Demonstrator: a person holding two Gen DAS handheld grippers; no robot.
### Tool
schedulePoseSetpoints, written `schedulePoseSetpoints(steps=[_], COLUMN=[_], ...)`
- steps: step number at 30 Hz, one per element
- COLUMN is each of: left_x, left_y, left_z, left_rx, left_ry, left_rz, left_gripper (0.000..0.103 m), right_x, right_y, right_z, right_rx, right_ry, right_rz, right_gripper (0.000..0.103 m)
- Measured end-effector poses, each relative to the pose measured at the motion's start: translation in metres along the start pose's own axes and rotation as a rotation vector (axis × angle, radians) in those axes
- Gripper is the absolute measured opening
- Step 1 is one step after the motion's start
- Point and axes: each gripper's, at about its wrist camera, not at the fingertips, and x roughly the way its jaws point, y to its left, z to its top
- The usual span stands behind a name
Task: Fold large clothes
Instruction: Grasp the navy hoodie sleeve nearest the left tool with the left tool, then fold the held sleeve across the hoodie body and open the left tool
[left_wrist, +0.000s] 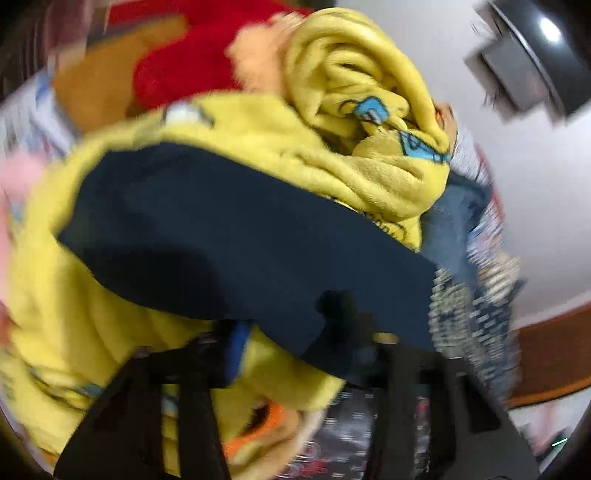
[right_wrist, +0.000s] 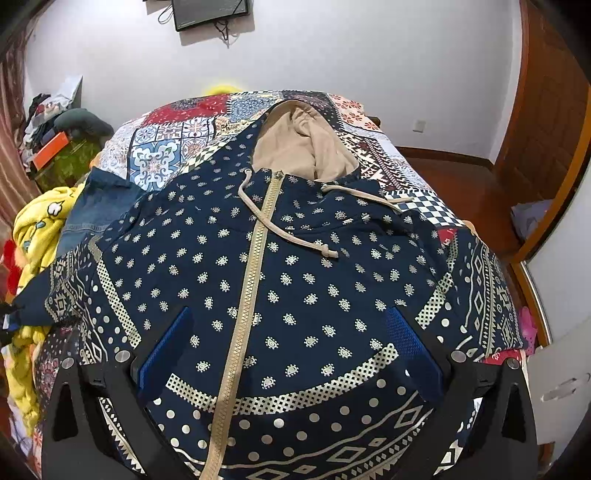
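Hoodie — navy, patterned, zip-up — lies front-up and spread flat on the patchwork bed cover.

Right wrist view: hood at upper centre, hem toward the bottom edge, so the long axis runs up the frame along the beige zipper, away from the claw. Right gripper hovers over the lower chest, blue pads wide apart, nothing between them; whether they touch the cloth I cannot tell. One sleeve drapes off at right; the other runs toward the left edge, where a yellow fleece heap and a bit of denim sit beside the bed. Wall, mounted screen and wooden door also show only here.

Left wrist view: blurred. Plain navy cloth, probably that left sleeve or side edge, fills the centre over the yellow fleece, red plush behind at top. Left gripper at bottom centre, jaws drawn close with the navy edge running down between them — looks clamped on it, though the blur hides the pad contact.

Judgement: the left hand is nearer that sleeve side, so folding it in across the zipper line seems next; the right stays free to pin the chest or take the far sleeve. Only the right view gives the whole layout; only the left shows the grip up close.
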Motion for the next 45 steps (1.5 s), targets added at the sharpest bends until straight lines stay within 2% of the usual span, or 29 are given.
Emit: schedulePoseSetpoints(steps=[1,4,9,13,17,20,24,29,34,41,45], left_x=[-0.005,-0.024,-0.078,-0.118,-0.151,-0.168,-0.177,-0.159,-0.104,-0.003,0.033], left_y=[-0.010,-0.037,-0.097,-0.161,-0.240,-0.300,-0.373,-0.444,-0.492,-0.502,-0.492], left_z=[0.000,0.002,0.008,0.010,0.001,-0.017,-0.057,-0.122,-0.193,-0.287,-0.328], left_rx=[0.048,0.133,0.279,0.392,0.489,0.580,0.710,0.848,0.978,1.079,1.129], left_ry=[-0.019,-0.086,-0.217,-0.315,-0.378,-0.402,-0.404,-0.341,-0.181,0.142,0.265], left_rz=[0.043,0.090,0.094,0.024,-0.094,-0.162,-0.251,-0.320,-0.323,-0.253,-0.213], left_gripper=[0.017,0.009,0.006,0.006,0.005,0.005,0.005,0.005,0.005,0.005,0.006], right_x=[-0.001,-0.008,-0.024,-0.034,-0.042,-0.047,-0.054,-0.059,-0.057,-0.048,-0.042], right_y=[-0.001,-0.003,-0.007,-0.013,-0.023,-0.033,-0.046,-0.069,-0.090,-0.121,-0.136], right_z=[0.000,0.000,0.000,0.001,0.000,-0.003,-0.004,-0.003,-0.004,-0.021,-0.030], right_rx=[0.003,0.008,-0.015,-0.023,-0.020,-0.016,-0.001,0.049,0.078,0.102,0.127], right_ry=[0.000,-0.003,-0.025,-0.038,-0.049,-0.053,-0.057,-0.066,-0.054,-0.007,0.026], right_rz=[0.001,0.007,0.005,0.010,0.017,0.019,0.028,0.043,0.038,-0.004,-0.016], right_gripper=[0.103,0.103,0.103,0.103,0.103,0.103,0.103,0.103,0.103,0.103,0.103])
